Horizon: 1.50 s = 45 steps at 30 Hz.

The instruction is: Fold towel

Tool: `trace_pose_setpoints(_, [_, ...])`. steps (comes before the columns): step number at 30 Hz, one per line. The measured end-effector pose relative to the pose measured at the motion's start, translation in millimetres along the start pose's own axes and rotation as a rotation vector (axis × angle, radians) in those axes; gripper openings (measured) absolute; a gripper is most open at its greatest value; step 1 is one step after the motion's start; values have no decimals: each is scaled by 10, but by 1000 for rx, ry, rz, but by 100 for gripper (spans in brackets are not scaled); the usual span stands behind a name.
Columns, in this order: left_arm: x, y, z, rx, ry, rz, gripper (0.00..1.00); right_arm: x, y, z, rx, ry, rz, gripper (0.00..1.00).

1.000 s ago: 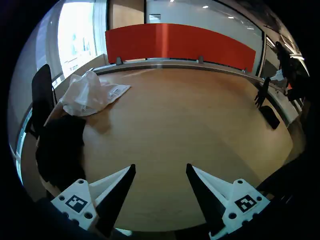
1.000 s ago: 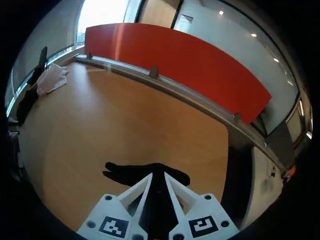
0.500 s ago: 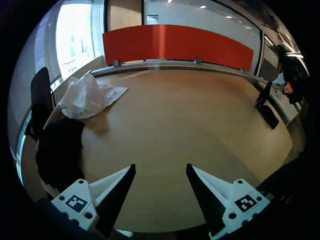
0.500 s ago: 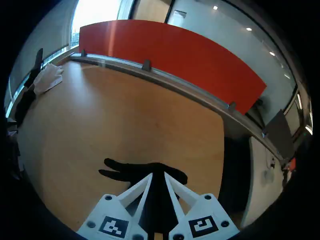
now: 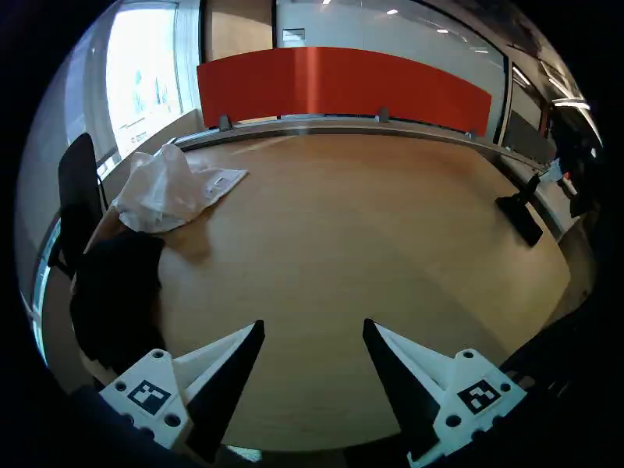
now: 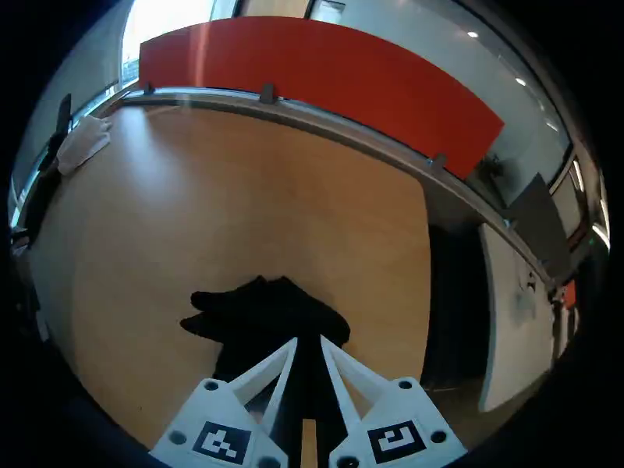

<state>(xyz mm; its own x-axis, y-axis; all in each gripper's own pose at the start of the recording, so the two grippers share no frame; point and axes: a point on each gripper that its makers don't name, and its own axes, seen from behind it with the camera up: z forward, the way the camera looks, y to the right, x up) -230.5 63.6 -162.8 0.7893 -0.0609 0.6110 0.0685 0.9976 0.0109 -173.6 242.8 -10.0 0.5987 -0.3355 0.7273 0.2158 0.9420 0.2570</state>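
A black towel (image 6: 261, 312) lies bunched on the wooden table (image 6: 234, 210), right in front of my right gripper (image 6: 308, 342). Its fingers are shut on the towel's near part, and dark cloth fills the narrow gap between them. In the left gripper view the same towel (image 5: 519, 220) is a small dark shape at the table's far right edge. A thin strip of it rises to the other gripper (image 5: 555, 168). My left gripper (image 5: 312, 324) hovers open over bare table (image 5: 335, 234) with nothing between its fingers.
A crumpled white plastic bag (image 5: 160, 191) on some papers sits at the table's far left, also visible as the bag (image 6: 82, 140). A dark cloth heap (image 5: 117, 292) lies on the left edge beside a black chair (image 5: 78, 195). A red divider panel (image 5: 343, 82) borders the far side.
The right gripper has come down and the towel, earlier hanging stretched, now bunches wider on the table. The left gripper has barely moved.
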Motion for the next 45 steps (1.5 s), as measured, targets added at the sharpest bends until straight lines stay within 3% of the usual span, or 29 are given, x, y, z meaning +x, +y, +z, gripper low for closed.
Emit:
trace_pose_setpoints(8, [-19, -25, -14, 7, 0, 7, 94, -256, 63, -6, -20, -25, -14, 5])
trace_pose_setpoints(17, [-55, -18, -7, 9, -7, 12, 94, -361, 151, -21, -75, -20, -121, 5])
trace_pose_setpoints(20, [-57, -16, -7, 9, -8, 16, 94, -431, 149, 7, -78, -37, -131, 5])
trace_pose_setpoints(35, [-126, -79, -49, 26, -20, 22, 94, -1110, 115, 198, -102, -183, -58, 5])
trace_pose_setpoints(45, [-159, -104, -85, 34, -27, 29, 94, -1399, 16, 303, -108, -235, -34, 6])
